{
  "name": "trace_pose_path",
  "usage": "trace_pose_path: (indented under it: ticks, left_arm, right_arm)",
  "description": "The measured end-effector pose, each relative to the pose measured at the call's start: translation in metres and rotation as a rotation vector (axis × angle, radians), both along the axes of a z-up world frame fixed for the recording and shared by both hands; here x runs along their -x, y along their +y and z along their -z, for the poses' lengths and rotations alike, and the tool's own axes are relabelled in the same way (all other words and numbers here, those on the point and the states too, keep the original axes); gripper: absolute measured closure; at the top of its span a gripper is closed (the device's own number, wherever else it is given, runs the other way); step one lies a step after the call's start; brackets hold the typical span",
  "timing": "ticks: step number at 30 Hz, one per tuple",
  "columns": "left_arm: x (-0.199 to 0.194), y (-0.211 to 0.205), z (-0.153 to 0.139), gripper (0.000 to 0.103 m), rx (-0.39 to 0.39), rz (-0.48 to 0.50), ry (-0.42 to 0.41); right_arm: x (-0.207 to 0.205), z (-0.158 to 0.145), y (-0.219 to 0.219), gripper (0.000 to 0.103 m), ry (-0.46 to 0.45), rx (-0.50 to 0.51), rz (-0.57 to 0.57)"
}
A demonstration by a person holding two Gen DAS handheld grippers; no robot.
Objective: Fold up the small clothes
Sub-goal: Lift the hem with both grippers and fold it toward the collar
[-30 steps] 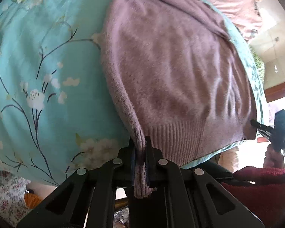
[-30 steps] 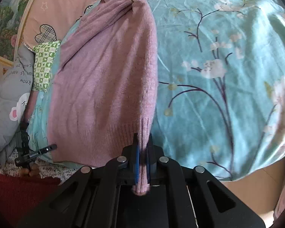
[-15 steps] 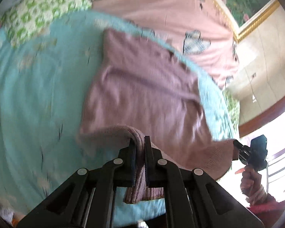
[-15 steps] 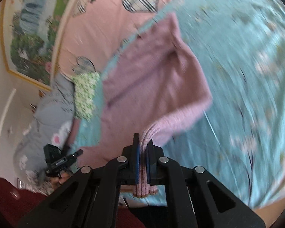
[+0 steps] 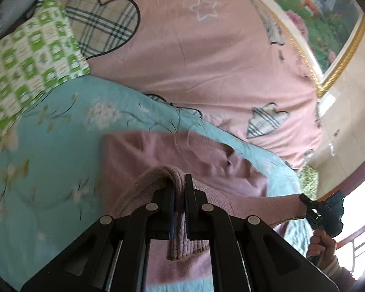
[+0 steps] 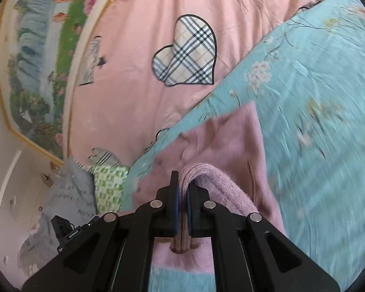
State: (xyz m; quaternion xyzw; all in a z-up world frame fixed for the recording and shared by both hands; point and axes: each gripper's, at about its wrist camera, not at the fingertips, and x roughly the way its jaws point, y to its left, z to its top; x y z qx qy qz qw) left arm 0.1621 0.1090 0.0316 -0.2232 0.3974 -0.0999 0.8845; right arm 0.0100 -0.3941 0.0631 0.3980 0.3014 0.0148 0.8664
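Mauve knit sweater (image 5: 202, 160) lies on teal floral bedspread (image 5: 48, 170), hem edge lifted off it. Left gripper (image 5: 180, 194) jaws clamped tight on one hem corner; right gripper (image 6: 182, 192) jaws clamped on other. Pink quilt (image 6: 138, 48) just behind.

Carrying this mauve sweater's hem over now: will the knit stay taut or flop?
Probably flop: the mauve sweater bends limply over the left claw and the right claw. The fuzzy knit probably won't slip. Likely light; it sags only slightly between them.
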Motion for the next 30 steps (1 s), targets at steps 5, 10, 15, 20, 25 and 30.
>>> trace_pose_path:
  ticks: [5, 10, 15, 20, 25, 30]
  left_arm:
    - [-0.056, -0.004, 0.031, 0.099, -0.052, -0.040, 0.063]
    - [-0.093, 0.011, 0.071, 0.099, -0.057, -0.104, 0.135]
    - [-0.115, 0.009, 0.102, 0.098, -0.085, -0.113, 0.186]
    - [-0.122, 0.009, 0.107, 0.095, -0.075, -0.102, 0.204]
    - [-0.107, 0.012, 0.080, 0.073, -0.097, -0.088, 0.211]
    - [-0.053, -0.014, 0.043, 0.064, -0.123, 0.021, 0.134]
  right_arm:
    - [-0.071, 0.018, -0.019, 0.097, 0.069, 0.033, 0.005]
    - [-0.115, 0.045, -0.034, 0.097, 0.167, 0.071, 0.018]
    - [-0.138, 0.075, -0.044, 0.097, 0.251, 0.084, 0.027]
    - [-0.143, 0.084, -0.049, 0.096, 0.277, 0.080, 0.047]
    - [-0.140, 0.071, -0.049, 0.083, 0.287, 0.048, 0.031]
    - [-0.098, 0.028, -0.046, 0.055, 0.176, 0.124, 0.075]
